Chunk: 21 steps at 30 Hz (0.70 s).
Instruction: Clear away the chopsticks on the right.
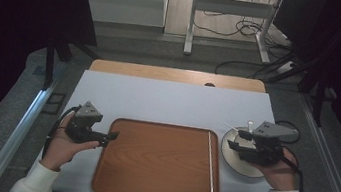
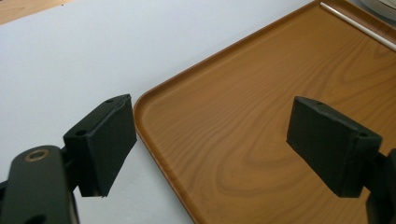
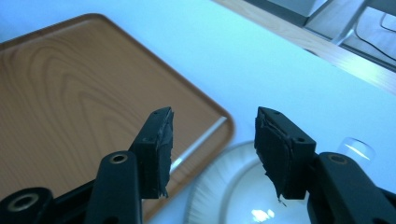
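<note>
Item: wooden tray (image 1: 159,160) on white table (image 1: 172,101), thin white rod (image 1: 212,168) lying along its right inner edge. Right tongs (image 1: 236,138) spread, empty, above white plate (image 1: 230,157) just right of tray. Left tongs (image 1: 111,137) spread, straddling tray's left rim. Advice: lower right tongs level with rod, pinch mid-length, lift evenly

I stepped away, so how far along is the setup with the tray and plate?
Done: a thin stick lies along the tray's right side. In hand: nothing; the right gripper hangs open above the plate, the left gripper open at the tray's edge. The plate remains off the tray.
</note>
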Each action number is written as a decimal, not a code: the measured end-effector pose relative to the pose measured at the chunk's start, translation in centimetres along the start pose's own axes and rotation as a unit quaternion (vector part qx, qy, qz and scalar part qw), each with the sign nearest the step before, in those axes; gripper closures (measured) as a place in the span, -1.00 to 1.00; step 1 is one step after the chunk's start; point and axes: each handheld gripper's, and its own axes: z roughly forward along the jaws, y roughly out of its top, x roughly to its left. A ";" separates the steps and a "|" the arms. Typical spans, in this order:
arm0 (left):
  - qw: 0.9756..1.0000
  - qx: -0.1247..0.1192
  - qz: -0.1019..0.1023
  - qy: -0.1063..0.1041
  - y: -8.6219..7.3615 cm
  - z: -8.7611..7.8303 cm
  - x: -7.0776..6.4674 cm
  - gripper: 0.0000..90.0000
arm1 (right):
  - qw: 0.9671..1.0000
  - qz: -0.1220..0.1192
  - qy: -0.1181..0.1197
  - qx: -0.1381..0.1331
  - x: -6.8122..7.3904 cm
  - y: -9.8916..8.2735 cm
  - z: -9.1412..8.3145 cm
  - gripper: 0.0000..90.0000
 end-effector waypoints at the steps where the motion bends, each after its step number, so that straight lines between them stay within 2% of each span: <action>1: 1.000 0.000 0.000 0.000 0.0 0.0 0.0 -0.66 | 1.000 0.004 -0.003 -0.002 -0.5 -0.2 -0.3 0.04; 6: 1.000 -0.001 -0.001 0.001 0.0 -0.1 0.0 -0.66 | 0.999 0.033 -0.011 -0.017 -3.0 -1.4 -1.8 0.05; 14: 1.000 0.000 -0.002 0.001 -0.1 0.0 0.1 -0.66 | 0.996 0.061 -0.060 -0.010 -5.8 -3.0 -4.0 0.07; 17: 1.000 -0.001 -0.001 0.002 0.0 0.0 0.1 -0.66 | 0.994 0.066 -0.091 0.015 -6.8 -3.9 -4.7 0.08; 21: 1.000 -0.001 -0.001 0.002 0.0 0.0 0.1 -0.66 | 0.991 0.062 -0.108 0.053 -7.9 -5.0 -5.0 0.09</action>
